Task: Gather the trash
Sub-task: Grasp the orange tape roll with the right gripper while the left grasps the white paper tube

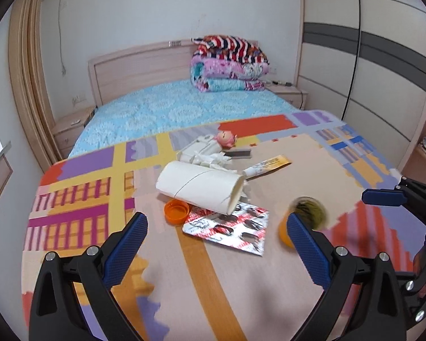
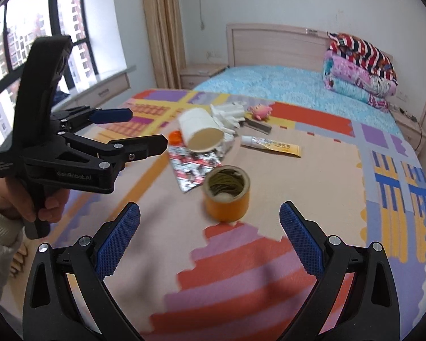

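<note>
Trash lies on a colourful mat (image 1: 241, 284) on the bed. A white cardboard tube (image 1: 201, 186) lies on its side, over a foil blister pack (image 1: 230, 228) and beside an orange cap (image 1: 176, 211). An orange jar (image 2: 227, 194), open and upright, stands in front of my right gripper (image 2: 210, 241), which is open and empty. My left gripper (image 1: 217, 244) is open and empty, just short of the blister pack; it also shows in the right wrist view (image 2: 122, 130). Crumpled white paper (image 1: 204, 152), a yellow-white tube (image 1: 267, 166) and a pink toy (image 1: 226, 138) lie farther back.
A dark flat strip (image 1: 237, 153) lies by the paper. The blue bedspread (image 1: 170, 110) and stacked folded quilts (image 1: 230, 65) are behind, by the headboard. A wardrobe (image 1: 369, 71) stands to the right, a window (image 2: 28, 42) and nightstand (image 2: 201, 74) to the left.
</note>
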Demonstrator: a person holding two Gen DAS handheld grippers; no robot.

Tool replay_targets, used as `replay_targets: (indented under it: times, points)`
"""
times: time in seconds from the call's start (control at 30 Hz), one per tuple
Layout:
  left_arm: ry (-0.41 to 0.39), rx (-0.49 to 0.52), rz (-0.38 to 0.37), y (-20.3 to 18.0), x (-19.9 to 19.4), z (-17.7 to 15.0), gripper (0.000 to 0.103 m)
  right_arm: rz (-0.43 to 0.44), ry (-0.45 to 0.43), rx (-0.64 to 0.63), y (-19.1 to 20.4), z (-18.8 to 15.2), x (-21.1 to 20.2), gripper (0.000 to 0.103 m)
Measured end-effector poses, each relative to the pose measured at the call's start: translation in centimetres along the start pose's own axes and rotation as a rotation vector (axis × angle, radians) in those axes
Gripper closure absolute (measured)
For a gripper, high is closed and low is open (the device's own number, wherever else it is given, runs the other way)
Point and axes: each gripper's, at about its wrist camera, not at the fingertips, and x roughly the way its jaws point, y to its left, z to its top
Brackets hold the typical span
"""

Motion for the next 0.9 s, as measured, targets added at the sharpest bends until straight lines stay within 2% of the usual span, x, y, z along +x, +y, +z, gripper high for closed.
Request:
replay_targets:
  times: [0.17, 0.33, 0.4, 0.43, 0.5, 0.53, 0.57, 0.6, 0.63, 0.67, 0.77, 0.9]
  points:
    - [0.044, -0.055, 0.011, 0.9, 3.2, 0.5, 0.008, -0.025, 0.029, 0.017, -0.8, 0.6, 1.9, 0.003]
    - [0.076, -0.058, 0.051, 1.2, 5.4, 1.0, 0.009, -0.027, 0.063, 0.018, -0.8, 0.9, 4.0, 0.004]
    - [0.086, -0.065, 0.071, 1.4, 6.1, 1.1, 0.016, -0.025, 0.068, 0.031, -1.0, 1.0, 4.7, 0.004]
    - [0.09, -0.063, 0.075, 1.5, 6.5, 1.2, 0.025, -0.027, 0.075, 0.035, -1.0, 1.0, 5.1, 0.005]
    - [0.099, -0.069, 0.083, 1.7, 7.1, 1.1, 0.035, -0.028, 0.082, 0.027, -0.8, 0.9, 5.5, 0.013]
    - [0.1, -0.072, 0.082, 1.8, 7.3, 1.1, 0.047, -0.034, 0.089, 0.024, -0.8, 0.8, 5.8, 0.021]
    - [0.102, -0.072, 0.083, 1.9, 7.4, 1.1, 0.064, -0.035, 0.094, 0.024, -0.8, 0.8, 6.0, 0.03]
    - [0.105, -0.07, 0.089, 1.9, 7.5, 1.0, 0.069, -0.031, 0.101, 0.025, -0.8, 0.7, 6.2, 0.037]
    - [0.098, -0.067, 0.1, 1.9, 7.5, 0.8, 0.072, -0.029, 0.109, 0.035, -0.9, 0.6, 6.3, 0.05]
    - [0.09, -0.064, 0.104, 1.9, 7.4, 0.7, 0.076, -0.027, 0.103, 0.04, -0.9, 0.5, 6.1, 0.054]
    - [0.071, -0.048, 0.141, 1.9, 6.6, 0.4, 0.086, -0.016, 0.092, 0.054, -1.1, 0.3, 5.6, 0.055]
    - [0.051, -0.072, 0.176, 2.5, 5.3, 0.4, 0.093, -0.01, 0.08, 0.059, -0.7, 0.3, 5.1, 0.055]
